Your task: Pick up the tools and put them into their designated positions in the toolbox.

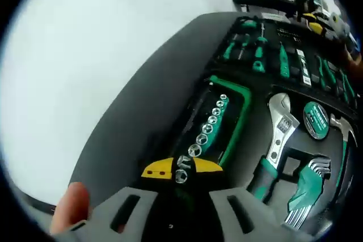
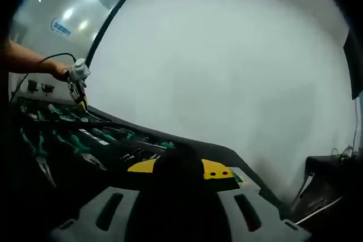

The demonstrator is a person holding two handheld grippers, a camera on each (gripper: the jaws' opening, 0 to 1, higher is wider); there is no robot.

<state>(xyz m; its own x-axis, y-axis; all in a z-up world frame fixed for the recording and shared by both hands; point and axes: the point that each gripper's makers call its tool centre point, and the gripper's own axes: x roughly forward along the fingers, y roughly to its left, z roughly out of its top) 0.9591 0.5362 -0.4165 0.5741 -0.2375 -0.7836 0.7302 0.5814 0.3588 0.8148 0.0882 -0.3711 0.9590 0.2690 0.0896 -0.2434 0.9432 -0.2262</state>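
With the left gripper (image 1: 181,175) fingers narrowed just before the socket rail (image 1: 209,128), a skewed approach risked knocking sockets loose in the toolbox (image 1: 170,83); the right fingers' state was unclear.

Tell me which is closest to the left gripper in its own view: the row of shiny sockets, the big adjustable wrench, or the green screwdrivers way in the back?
1. Socket row: right ahead of the left gripper, running away from its tips.
2. Adjustable wrench: farther right, in its toolbox slot.
3. Green screwdrivers: farthest, at the toolbox's far end.
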